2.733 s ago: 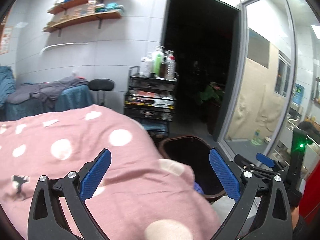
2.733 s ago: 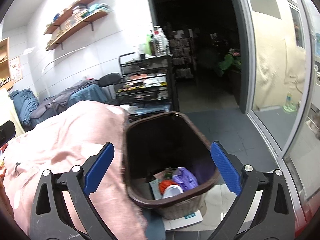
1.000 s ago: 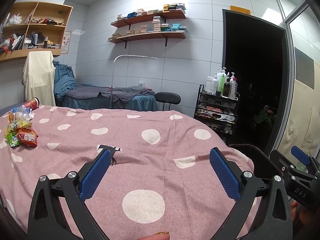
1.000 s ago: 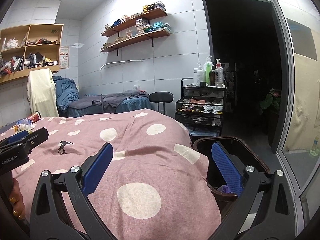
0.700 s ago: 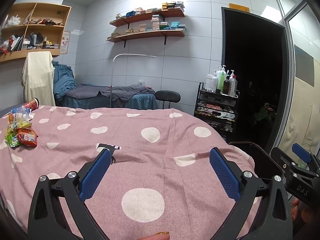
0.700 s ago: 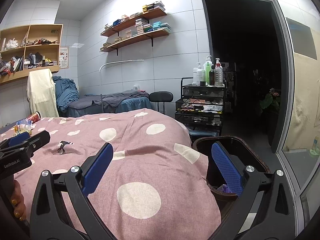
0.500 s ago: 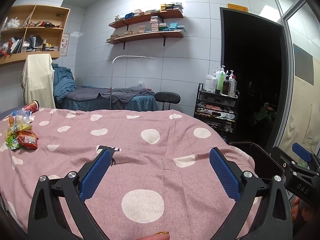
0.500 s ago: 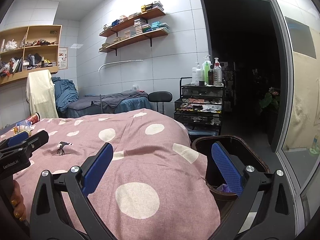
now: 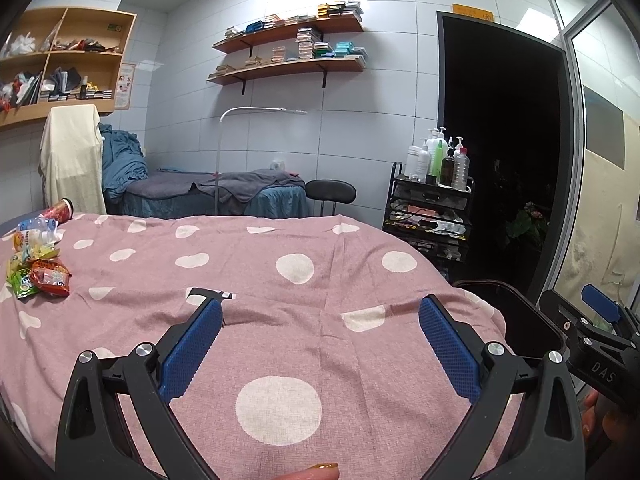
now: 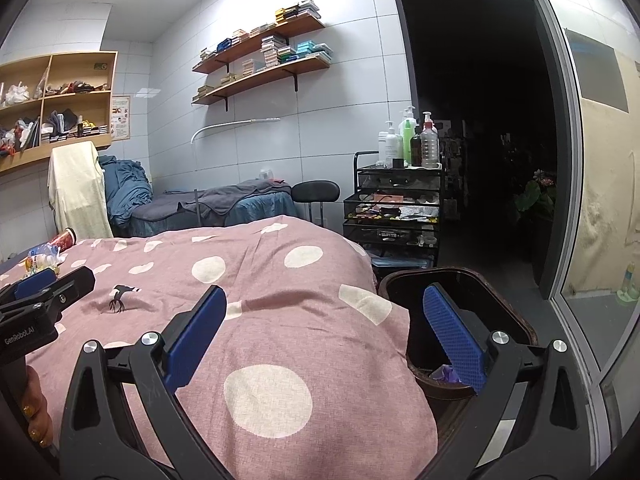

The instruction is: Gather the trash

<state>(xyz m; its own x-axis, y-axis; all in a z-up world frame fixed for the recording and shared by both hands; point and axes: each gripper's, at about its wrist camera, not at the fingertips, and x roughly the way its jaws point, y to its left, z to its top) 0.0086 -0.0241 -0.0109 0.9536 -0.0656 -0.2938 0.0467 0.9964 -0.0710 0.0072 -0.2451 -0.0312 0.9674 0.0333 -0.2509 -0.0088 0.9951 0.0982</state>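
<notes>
While both hand-held grippers (image 9: 320,344) (image 10: 324,336) hover spread, empty, bedspread (image 10: 280,320) hides bin (image 10: 516,320) near side; contents mostly unseen.

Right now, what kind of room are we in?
Probably a massage or beauty treatment room: a second treatment bed by the wall, a trolley topped with pump bottles, and a round stool.
</notes>
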